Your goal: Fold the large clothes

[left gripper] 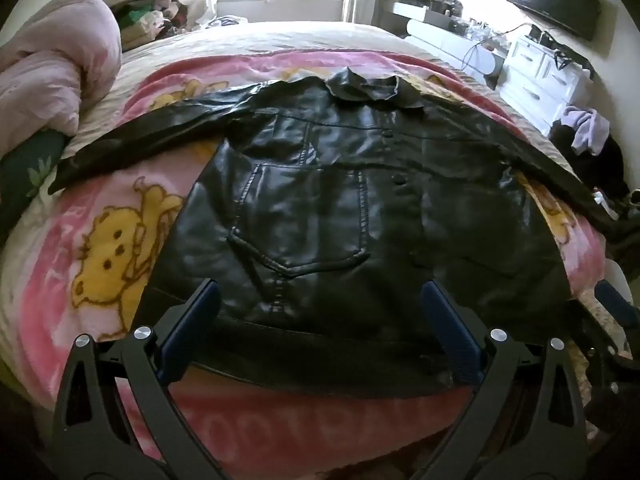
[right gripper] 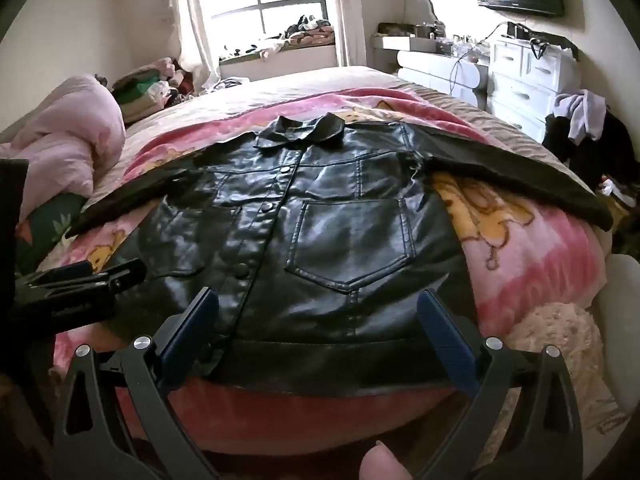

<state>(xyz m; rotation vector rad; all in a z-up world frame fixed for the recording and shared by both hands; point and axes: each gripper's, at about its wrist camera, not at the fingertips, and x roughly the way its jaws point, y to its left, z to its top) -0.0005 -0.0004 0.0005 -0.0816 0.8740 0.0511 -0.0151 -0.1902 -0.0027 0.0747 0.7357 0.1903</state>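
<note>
Jaws of the left gripper (left gripper: 320,312) and right gripper (right gripper: 318,312) both stand wide, holding nothing, just above the near hem of the glossy black faux-leather jacket (left gripper: 320,208), which lies spread front-up on the pink cartoon-print blanket (left gripper: 100,240) covering the bed. The slick, stiff material could slip from a shallow pinch (or spring back unfolded). No containers are involved here.

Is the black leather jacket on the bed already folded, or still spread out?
Spread out. The black leather jacket lies flat, front up, snaps closed, both sleeves stretched sideways over the pink blanket. Both grippers are open and hold nothing.
</note>
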